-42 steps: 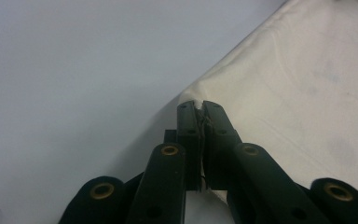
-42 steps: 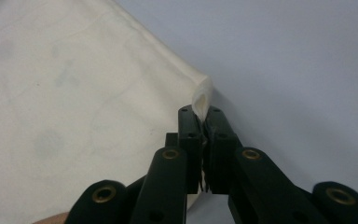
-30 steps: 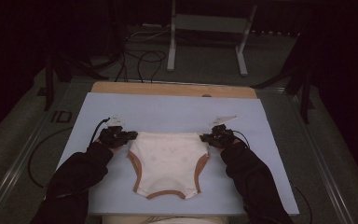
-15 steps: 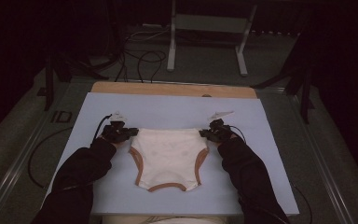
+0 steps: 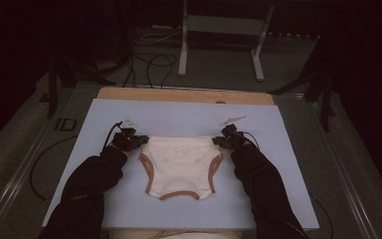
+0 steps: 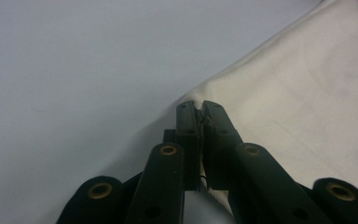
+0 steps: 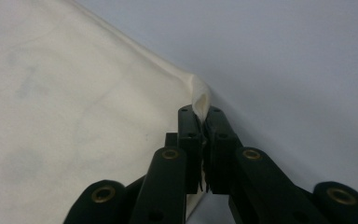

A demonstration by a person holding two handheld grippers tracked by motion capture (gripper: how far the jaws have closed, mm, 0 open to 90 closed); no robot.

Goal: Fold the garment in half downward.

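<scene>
A pair of cream underpants with brown trim lies flat on the pale blue mat, waistband toward the far side. My left gripper is shut on the waistband's left corner; in the left gripper view the cream underpants meet the left gripper, whose jaws pinch the corner. My right gripper is shut on the waistband's right corner; in the right gripper view a small fold of the cream underpants sticks up between the tips of the right gripper. Black sleeves come in from below.
A wooden board edge shows beyond the mat. Behind the table stand a white metal frame and loose cables on the floor. Gripper cables trail off both sides of the mat.
Both grippers have carried the waistband corners a little farther from the person, and the underpants have slid with them along the mat.
</scene>
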